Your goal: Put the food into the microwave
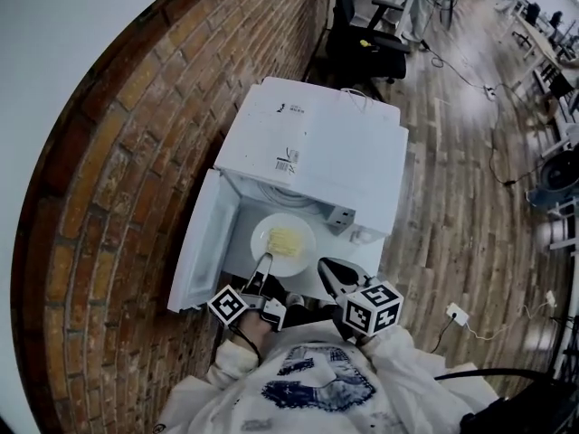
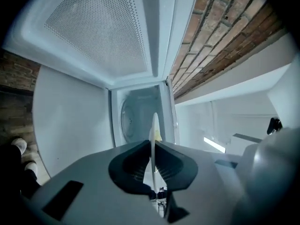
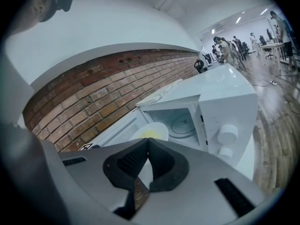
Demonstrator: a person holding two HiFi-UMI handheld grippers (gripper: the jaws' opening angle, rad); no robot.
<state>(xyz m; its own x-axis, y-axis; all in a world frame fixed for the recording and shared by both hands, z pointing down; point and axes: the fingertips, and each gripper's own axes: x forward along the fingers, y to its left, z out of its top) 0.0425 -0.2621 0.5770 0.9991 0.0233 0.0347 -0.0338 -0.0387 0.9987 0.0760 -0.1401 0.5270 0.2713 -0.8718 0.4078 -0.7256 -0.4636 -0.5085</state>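
Brick wall (image 1: 118,197) at left, wood floor (image 1: 452,197). White microwave (image 1: 317,143), door (image 1: 204,242) swung open. Left gripper (image 1: 264,262) clamped on rim of plate (image 1: 271,229) bearing yellow food (image 1: 286,239), plate at cavity mouth. Right gripper (image 1: 327,269) jaws together, empty, just beside plate.

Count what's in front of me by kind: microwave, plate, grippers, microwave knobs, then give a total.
microwave: 1
plate: 1
grippers: 2, the left gripper and the right gripper
knobs: 2
total: 6

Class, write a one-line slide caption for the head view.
Left gripper holds a plate of yellow food at the open microwave; right gripper shut.
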